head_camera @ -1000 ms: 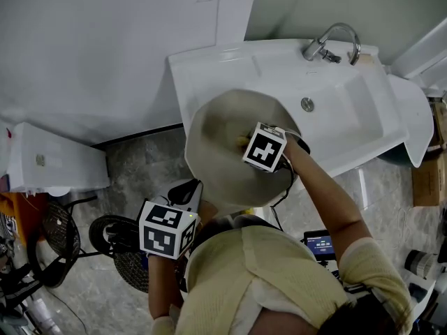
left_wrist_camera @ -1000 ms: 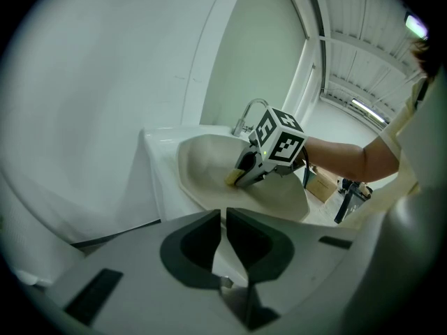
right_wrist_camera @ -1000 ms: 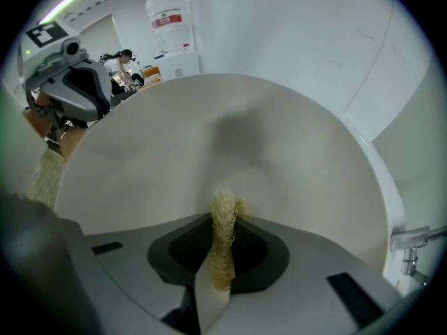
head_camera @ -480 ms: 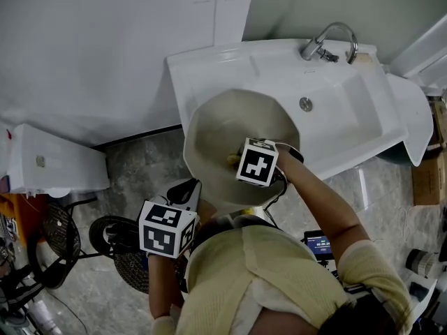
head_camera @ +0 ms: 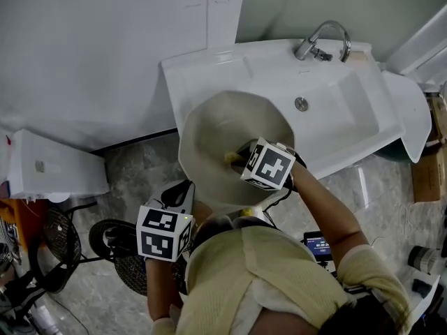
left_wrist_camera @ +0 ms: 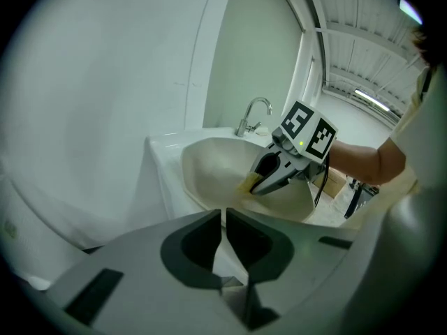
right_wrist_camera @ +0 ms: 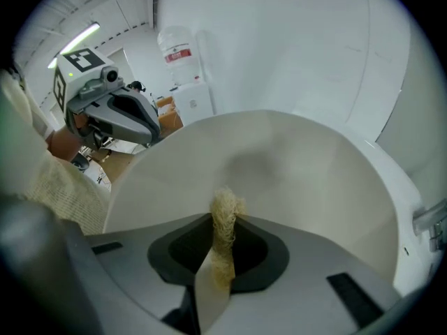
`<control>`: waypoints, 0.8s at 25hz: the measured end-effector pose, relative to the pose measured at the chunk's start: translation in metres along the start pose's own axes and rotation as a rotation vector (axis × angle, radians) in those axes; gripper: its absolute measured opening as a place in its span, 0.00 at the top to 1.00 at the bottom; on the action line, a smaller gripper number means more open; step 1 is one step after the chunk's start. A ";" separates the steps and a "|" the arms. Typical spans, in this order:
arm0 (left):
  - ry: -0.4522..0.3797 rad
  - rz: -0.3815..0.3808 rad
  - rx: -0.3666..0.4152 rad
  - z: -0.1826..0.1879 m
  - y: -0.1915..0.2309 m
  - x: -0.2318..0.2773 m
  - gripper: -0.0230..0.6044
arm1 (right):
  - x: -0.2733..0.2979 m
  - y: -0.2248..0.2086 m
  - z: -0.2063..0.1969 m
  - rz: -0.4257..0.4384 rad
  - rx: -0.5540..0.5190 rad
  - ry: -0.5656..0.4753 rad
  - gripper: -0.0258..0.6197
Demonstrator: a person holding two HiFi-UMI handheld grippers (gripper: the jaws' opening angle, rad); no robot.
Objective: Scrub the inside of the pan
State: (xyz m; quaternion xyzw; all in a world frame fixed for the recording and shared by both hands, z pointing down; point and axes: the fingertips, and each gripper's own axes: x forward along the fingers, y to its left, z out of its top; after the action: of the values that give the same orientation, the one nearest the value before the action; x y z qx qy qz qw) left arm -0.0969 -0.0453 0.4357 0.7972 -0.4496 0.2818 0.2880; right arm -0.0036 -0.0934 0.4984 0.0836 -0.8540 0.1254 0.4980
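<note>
A large cream pan (head_camera: 223, 128) is tilted over the left end of the white sink (head_camera: 349, 117). My right gripper (head_camera: 241, 159) reaches into it, shut on a yellow fibrous sponge (head_camera: 230, 158). In the right gripper view the sponge (right_wrist_camera: 225, 211) sticks out between the jaws of my right gripper (right_wrist_camera: 222, 239), against the pan's inner wall (right_wrist_camera: 279, 166). My left gripper (head_camera: 183, 191) sits below the pan's near rim. In the left gripper view my left gripper (left_wrist_camera: 225, 232) has its jaws shut on a thin pale edge of the pan (left_wrist_camera: 216, 166). The right gripper (left_wrist_camera: 260, 181) and sponge (left_wrist_camera: 246, 184) show beyond.
A chrome faucet (head_camera: 318, 40) stands at the sink's back, and the drain (head_camera: 301, 104) lies right of the pan. On the stone floor are a white box (head_camera: 56, 166) at the left, a black stand (head_camera: 112, 239), and a small screen (head_camera: 318, 244) by my right arm.
My right gripper has slid the sponge down and left across the pan's inside, toward the near rim. The left gripper and the pan have barely moved.
</note>
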 end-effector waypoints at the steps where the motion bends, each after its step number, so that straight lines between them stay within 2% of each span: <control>1: -0.008 0.002 -0.005 0.002 0.001 -0.002 0.84 | -0.004 -0.001 0.003 -0.005 0.012 -0.025 0.85; 5: -0.054 0.032 -0.019 0.013 0.006 -0.011 0.84 | -0.024 -0.004 0.012 -0.033 0.059 -0.117 0.85; 9: -0.145 0.079 -0.060 0.031 0.011 -0.021 0.84 | -0.044 -0.005 0.019 -0.045 0.119 -0.224 0.85; 12: -0.228 0.086 -0.104 0.047 0.011 -0.026 0.84 | -0.058 -0.005 0.023 -0.042 0.186 -0.313 0.85; 15: -0.297 0.087 -0.131 0.059 0.010 -0.031 0.84 | -0.073 -0.009 0.024 -0.076 0.235 -0.383 0.85; 20: -0.358 0.090 -0.144 0.069 0.008 -0.033 0.84 | -0.099 -0.016 0.024 -0.147 0.297 -0.487 0.85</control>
State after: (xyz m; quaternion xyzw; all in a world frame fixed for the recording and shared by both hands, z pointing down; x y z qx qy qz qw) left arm -0.1054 -0.0797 0.3676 0.7910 -0.5479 0.1153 0.2466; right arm 0.0292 -0.1142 0.4023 0.2450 -0.9123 0.1887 0.2687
